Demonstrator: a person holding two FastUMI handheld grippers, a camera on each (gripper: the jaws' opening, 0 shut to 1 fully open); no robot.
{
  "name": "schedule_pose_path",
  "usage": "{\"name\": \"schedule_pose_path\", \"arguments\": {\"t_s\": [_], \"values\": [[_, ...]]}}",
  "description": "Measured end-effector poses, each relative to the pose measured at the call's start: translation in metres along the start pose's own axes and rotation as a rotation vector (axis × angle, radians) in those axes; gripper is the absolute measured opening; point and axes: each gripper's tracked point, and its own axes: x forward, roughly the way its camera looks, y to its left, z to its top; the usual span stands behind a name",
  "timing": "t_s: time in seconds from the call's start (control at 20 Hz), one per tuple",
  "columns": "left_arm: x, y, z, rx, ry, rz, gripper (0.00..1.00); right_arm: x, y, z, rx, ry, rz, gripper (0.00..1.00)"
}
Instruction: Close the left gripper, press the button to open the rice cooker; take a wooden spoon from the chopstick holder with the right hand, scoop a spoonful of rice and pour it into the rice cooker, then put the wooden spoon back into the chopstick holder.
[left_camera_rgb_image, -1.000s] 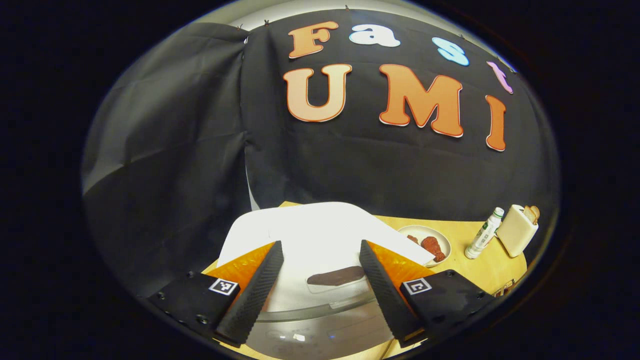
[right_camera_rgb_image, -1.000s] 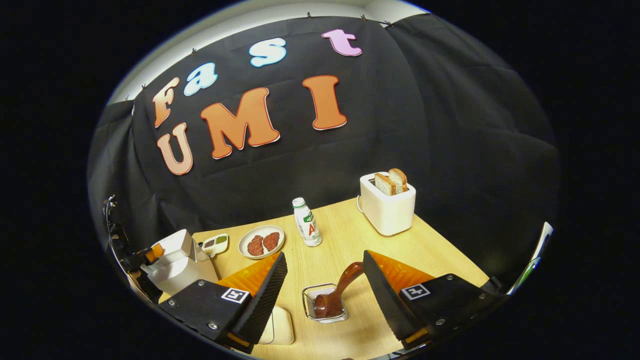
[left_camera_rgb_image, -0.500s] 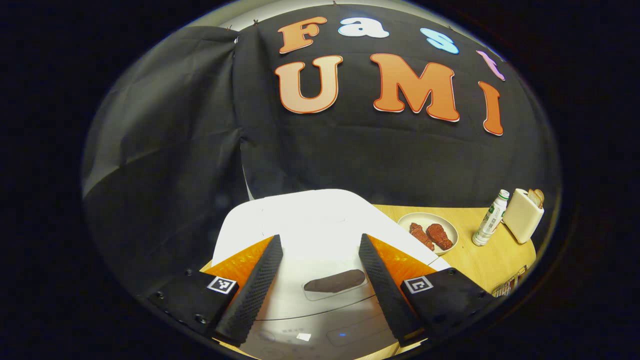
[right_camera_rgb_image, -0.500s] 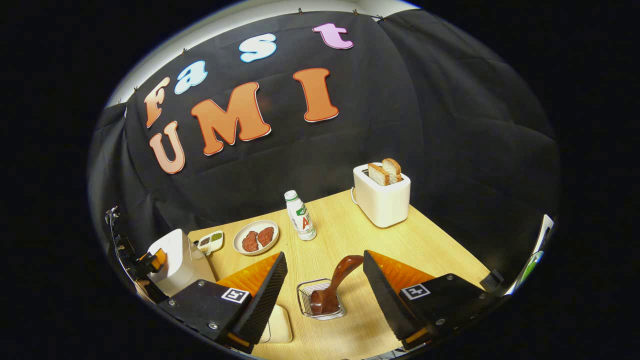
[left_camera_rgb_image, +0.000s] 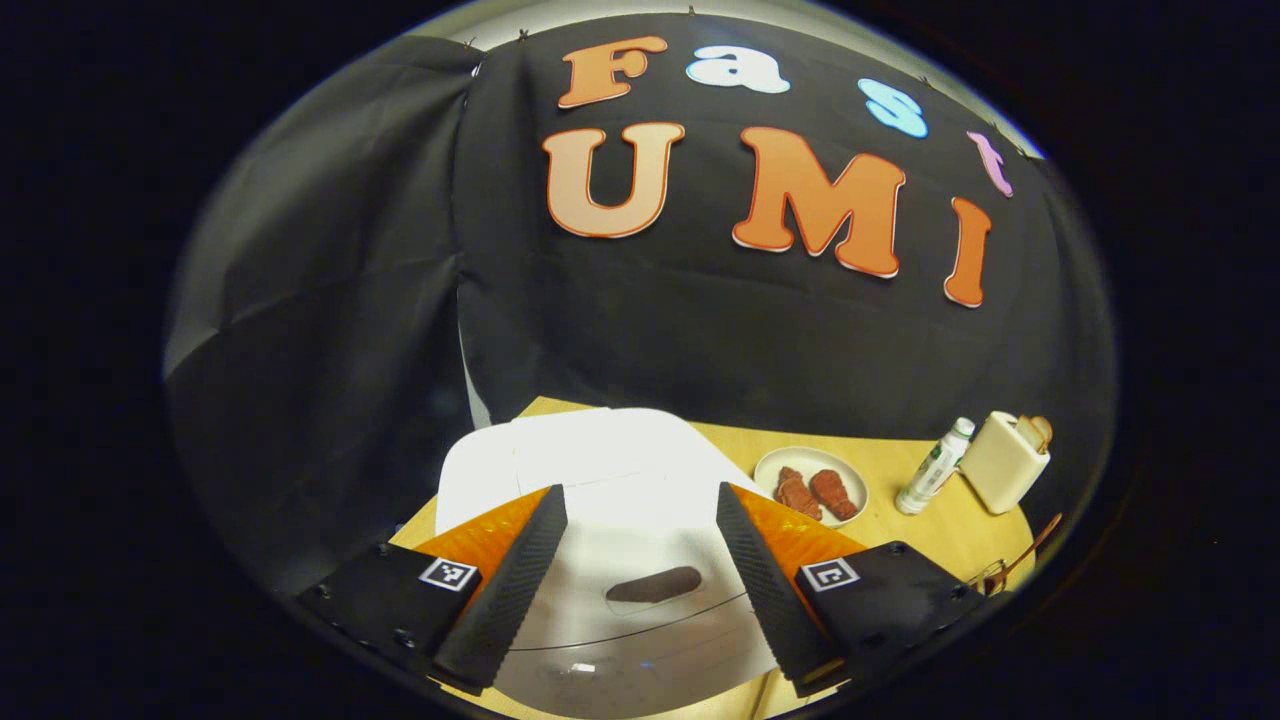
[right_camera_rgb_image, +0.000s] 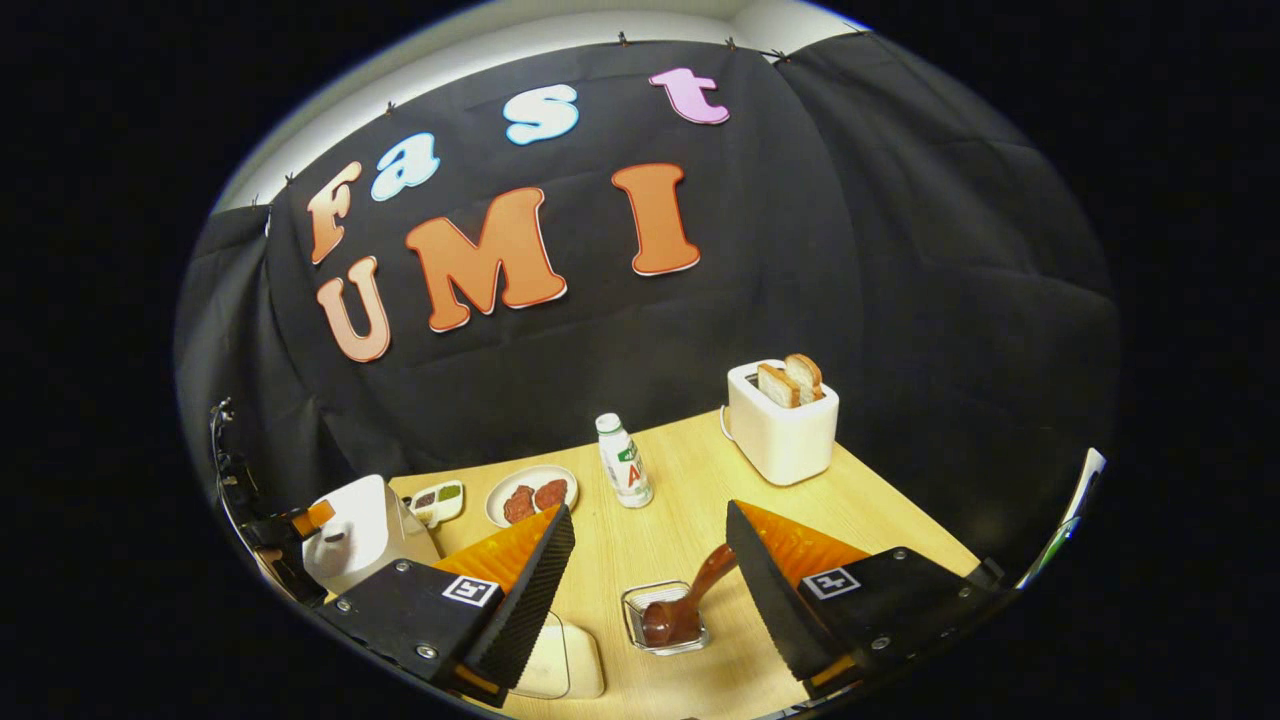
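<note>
Black cloth hangs behind a yellow wooden table (right_camera_rgb_image: 690, 500). In the left gripper view, the left gripper (left_camera_rgb_image: 640, 585) hangs over the white rice cooker (left_camera_rgb_image: 600, 480) with its 2 fingers wide apart and nothing between them. The lid is down. The dark button (left_camera_rgb_image: 655, 584) sits between the fingers, lower in the view than half a second ago, and the cooker looks a bit smaller now, so the gripper has pulled back a little. The plate with 2 red pieces of food (left_camera_rgb_image: 812, 487), the small bottle (left_camera_rgb_image: 932, 468) and the white toaster (left_camera_rgb_image: 1003, 462) also sit farther left than before.

In the right gripper view, the right gripper (right_camera_rgb_image: 650, 585) is wide open too and holds nothing. The wire chopstick holder (right_camera_rgb_image: 664, 617) stands on the table between its fingers, and the wooden spoon (right_camera_rgb_image: 690, 600) leans in it, bowl down, handle pointing at the right finger. Both have slid a bit lower and to the right since the last frame. A flat pale dish (right_camera_rgb_image: 565, 660) peeks out beside the left finger. Farther off stand the bottle (right_camera_rgb_image: 625, 462), the plate (right_camera_rgb_image: 535, 494), a small tray with 2 dips (right_camera_rgb_image: 437, 500) and the toaster (right_camera_rgb_image: 785, 425) with 2 slices of bread. The rice cooker (right_camera_rgb_image: 360, 530) is at the far left, with the other gripper beside it.
</note>
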Motion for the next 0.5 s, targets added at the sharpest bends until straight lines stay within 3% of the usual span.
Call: {"name": "schedule_pose_path", "arguments": {"t_s": [0.3,0.5], "values": [[-0.066,0.008,0.100,0.027,-0.150,-0.031,1.00,-0.009,0.042,0.040,-0.022,-0.087,0.061,0.95],[-0.108,0.008,0.148,0.061,-0.237,-0.053,1.00,-0.020,0.054,0.074,-0.069,-0.165,0.056,0.95]]}}
